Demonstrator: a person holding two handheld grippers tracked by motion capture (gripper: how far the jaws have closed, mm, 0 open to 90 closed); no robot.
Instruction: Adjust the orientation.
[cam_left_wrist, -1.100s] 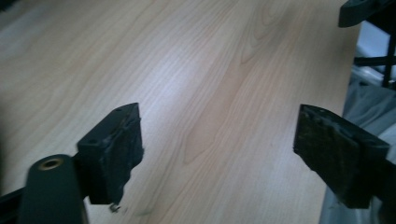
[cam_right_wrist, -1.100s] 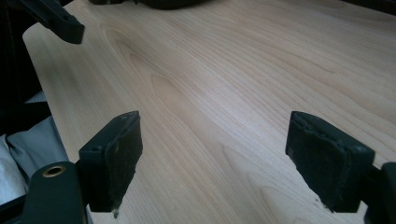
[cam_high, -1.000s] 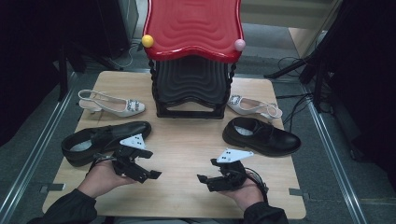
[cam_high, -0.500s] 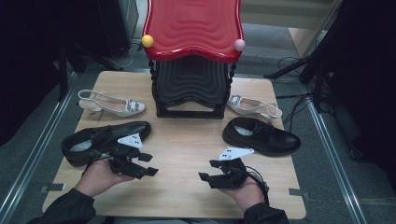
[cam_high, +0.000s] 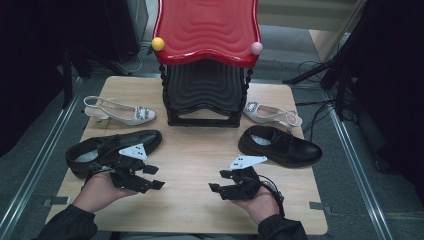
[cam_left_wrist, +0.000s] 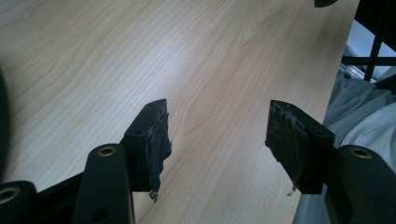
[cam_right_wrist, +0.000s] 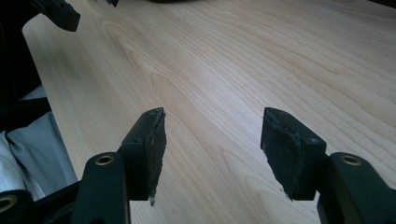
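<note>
Both tools (cam_high: 150, 176) (cam_high: 220, 181) were held apart, empty, over the pale wooden counter (cam_high: 200, 150).
The glossy black leather shoe (cam_high: 112, 147) at nine o'clock could be knocked by the left tool's cable.

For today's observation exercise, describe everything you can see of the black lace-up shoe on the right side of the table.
The black shoe is a glossy lace-up that looks like leather, with a rounded toe, a low heel and a pale lining inside its opening. It sits upright on its sole on the wooden table, toe toward the right edge. Nothing grips it. A pale heeled shoe lies just behind it; I cannot tell if they touch.
</note>
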